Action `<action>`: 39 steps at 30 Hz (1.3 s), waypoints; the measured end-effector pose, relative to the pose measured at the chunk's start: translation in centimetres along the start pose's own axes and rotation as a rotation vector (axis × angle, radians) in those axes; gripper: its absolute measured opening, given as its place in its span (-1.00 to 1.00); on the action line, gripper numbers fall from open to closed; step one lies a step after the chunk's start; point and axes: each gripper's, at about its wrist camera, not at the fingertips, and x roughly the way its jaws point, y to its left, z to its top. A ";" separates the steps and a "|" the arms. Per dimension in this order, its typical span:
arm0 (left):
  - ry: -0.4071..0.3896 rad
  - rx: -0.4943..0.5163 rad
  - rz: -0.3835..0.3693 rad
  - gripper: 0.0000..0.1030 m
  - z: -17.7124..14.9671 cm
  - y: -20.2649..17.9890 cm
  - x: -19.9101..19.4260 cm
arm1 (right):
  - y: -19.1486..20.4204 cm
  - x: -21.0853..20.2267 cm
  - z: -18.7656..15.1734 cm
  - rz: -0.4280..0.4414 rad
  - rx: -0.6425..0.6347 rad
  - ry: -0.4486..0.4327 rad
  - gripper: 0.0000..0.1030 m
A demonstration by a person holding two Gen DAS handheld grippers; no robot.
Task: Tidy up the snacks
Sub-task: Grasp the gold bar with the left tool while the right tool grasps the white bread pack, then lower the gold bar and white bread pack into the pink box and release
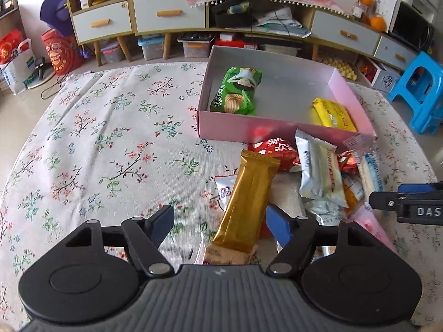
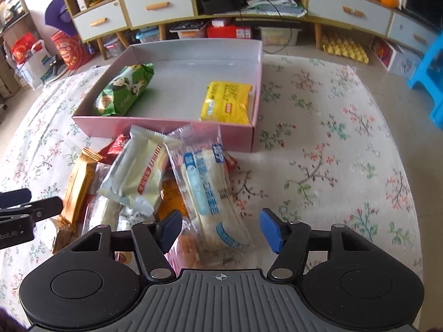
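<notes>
Shallow pink cardboard box with grey inside (image 1: 249, 128) sits toward far edge of table under floral cloth (image 1: 110, 144). Green crisp packet (image 1: 236, 91) in box's left half; yellow wrapped snack (image 1: 333, 113) in its near right corner. Loose snack heap just before box's near wall. Left gripper (image 1: 221, 222): jaws partly open astride long gold foil bar (image 1: 247, 202), pads not pressing. Right gripper (image 2: 221, 228): jaws partly open around clear blue-printed bread packet (image 2: 206, 191), not clamped.
</notes>
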 end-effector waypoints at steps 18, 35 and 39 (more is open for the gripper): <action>0.019 -0.047 -0.096 -0.91 1.0 1.1 0.4 | -0.5 -0.2 1.2 0.023 0.042 -0.008 -0.53; 0.082 -0.101 -0.106 -0.59 1.6 1.1 2.6 | -1.4 -1.2 1.6 0.065 0.115 -0.018 -0.59; 0.046 -0.129 -0.127 -0.59 2.0 2.0 1.4 | -1.7 -1.5 1.9 0.075 0.127 -0.031 -0.59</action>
